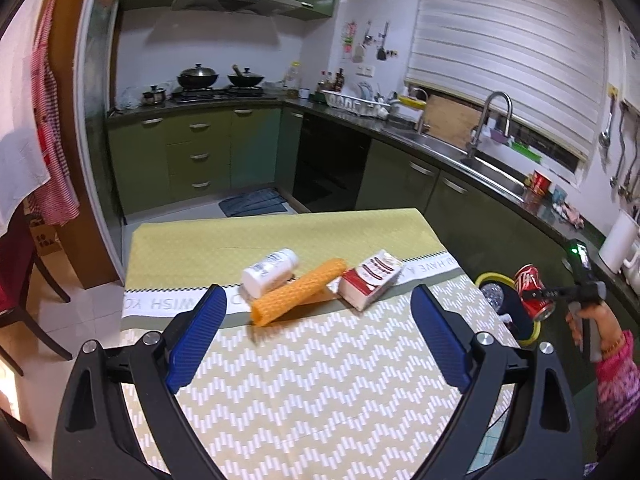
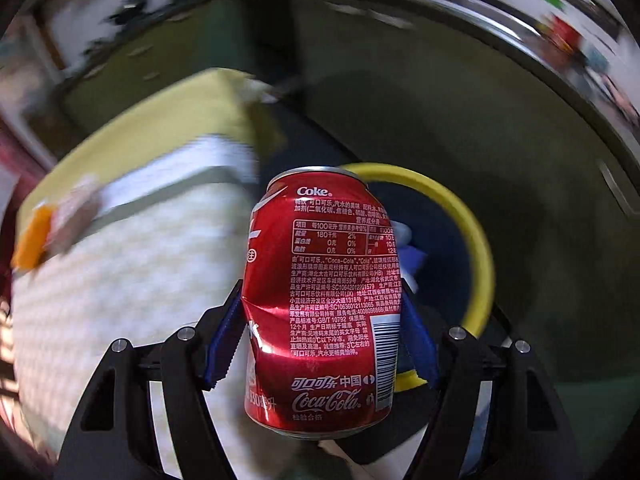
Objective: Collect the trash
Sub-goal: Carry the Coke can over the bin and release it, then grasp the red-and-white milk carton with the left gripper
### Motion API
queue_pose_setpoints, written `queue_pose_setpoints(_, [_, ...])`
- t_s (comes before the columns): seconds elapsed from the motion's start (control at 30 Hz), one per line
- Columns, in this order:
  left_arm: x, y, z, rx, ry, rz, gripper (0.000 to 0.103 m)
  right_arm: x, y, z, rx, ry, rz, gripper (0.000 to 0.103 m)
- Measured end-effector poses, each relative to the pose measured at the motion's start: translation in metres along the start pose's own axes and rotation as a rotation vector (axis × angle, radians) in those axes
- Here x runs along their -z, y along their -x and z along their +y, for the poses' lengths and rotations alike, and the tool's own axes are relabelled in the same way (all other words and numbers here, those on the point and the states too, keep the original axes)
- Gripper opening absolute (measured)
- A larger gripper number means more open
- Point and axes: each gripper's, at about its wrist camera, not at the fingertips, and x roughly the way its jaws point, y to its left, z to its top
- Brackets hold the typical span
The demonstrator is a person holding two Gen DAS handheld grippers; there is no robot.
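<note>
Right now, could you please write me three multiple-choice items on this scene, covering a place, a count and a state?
1. Where is the red can?
A. lying on the table
B. held in the right tool near the yellow-rimmed bin
C. in the sink

2. How many trash items lie on the table?
A. one
B. three
C. five

3. How is the left tool?
A. open and empty
B. shut on the carton
C. shut on the bottle

Answers: 1 B, blue pads squeeze the dented can beside the bin. 2 B, a white bottle, an orange mesh sleeve and a red-and-white carton. 3 A, its pads stand wide apart with nothing between.
</note>
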Motion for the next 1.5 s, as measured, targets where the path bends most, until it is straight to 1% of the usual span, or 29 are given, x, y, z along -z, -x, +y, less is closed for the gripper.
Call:
queue_pose_setpoints(0.1, [-0.001,-0.006,-0.013,0.008,-0.026,0.017,0.089,-0.008,-0.022,-0.026,0.043,-0.049,0.032,0.071])
queue_pose_setpoints(0.2, [0.000,-0.011,-0.024,0.018,-0.049,0.034,0.089,-0.014,-0.043,-0.043,0.075,-0.073,0.059,0.071])
queue_pose_setpoints(0.27, [0.000,-0.015,-0.030,0.028,-0.061,0.046,0.089,-0.017,-0.050,-0.050,0.099,-0.090,0.057,0.076])
queue_pose_setpoints(0.33, [0.001,-0.019,-0.035,0.037,-0.072,0.060,0.089,-0.016,-0.047,-0.051,0.103,-0.095,0.037,0.076])
queue_pose_setpoints(0.43, [0.006,-0.026,-0.042,0.061,-0.097,0.085,0.090,-0.009,-0.027,-0.040,0.072,-0.076,-0.007,0.077])
queue_pose_setpoints(0.57, [0.014,-0.041,-0.043,0.117,-0.117,0.137,0.091,0.006,0.004,-0.009,0.009,-0.012,-0.065,0.080])
queue_pose_setpoints(0.7, [0.017,-0.060,-0.042,0.166,-0.154,0.171,0.091,0.017,0.025,0.020,-0.042,0.045,-0.088,0.081])
queue_pose_setpoints(0.77, [0.014,-0.073,-0.046,0.202,-0.196,0.184,0.091,0.022,0.034,0.034,-0.061,0.074,-0.099,0.081])
queue_pose_setpoints(0.87, [0.005,-0.100,-0.067,0.301,-0.311,0.204,0.091,0.025,0.039,0.053,-0.085,0.105,-0.107,0.081])
queue_pose_setpoints(0.9, [0.002,-0.108,-0.073,0.321,-0.335,0.214,0.091,0.027,0.042,0.058,-0.090,0.111,-0.109,0.081])
queue_pose_setpoints(1.0, [-0.007,-0.148,-0.095,0.391,-0.406,0.248,0.091,0.030,0.046,0.067,-0.108,0.129,-0.106,0.081])
queue_pose_setpoints(1.07, [-0.012,-0.180,-0.106,0.386,-0.456,0.256,0.091,0.036,0.048,0.074,-0.119,0.142,-0.101,0.081])
queue_pose_setpoints(1.13, [-0.014,-0.212,-0.113,0.370,-0.497,0.281,0.091,0.038,0.041,0.078,-0.127,0.150,-0.093,0.081])
queue_pose_setpoints(1.2, [-0.014,-0.236,-0.114,0.359,-0.507,0.315,0.091,0.042,0.040,0.076,-0.129,0.155,-0.088,0.081])
queue_pose_setpoints(1.27, [-0.013,-0.263,-0.112,0.359,-0.504,0.369,0.091,0.045,0.036,0.073,-0.130,0.155,-0.085,0.081])
queue_pose_setpoints(1.33, [-0.012,-0.277,-0.110,0.334,-0.509,0.390,0.091,0.048,0.036,0.070,-0.128,0.151,-0.084,0.081])
queue_pose_setpoints(1.5, [-0.010,-0.290,-0.107,0.325,-0.521,0.433,0.091,0.045,0.028,0.059,-0.134,0.138,-0.073,0.081])
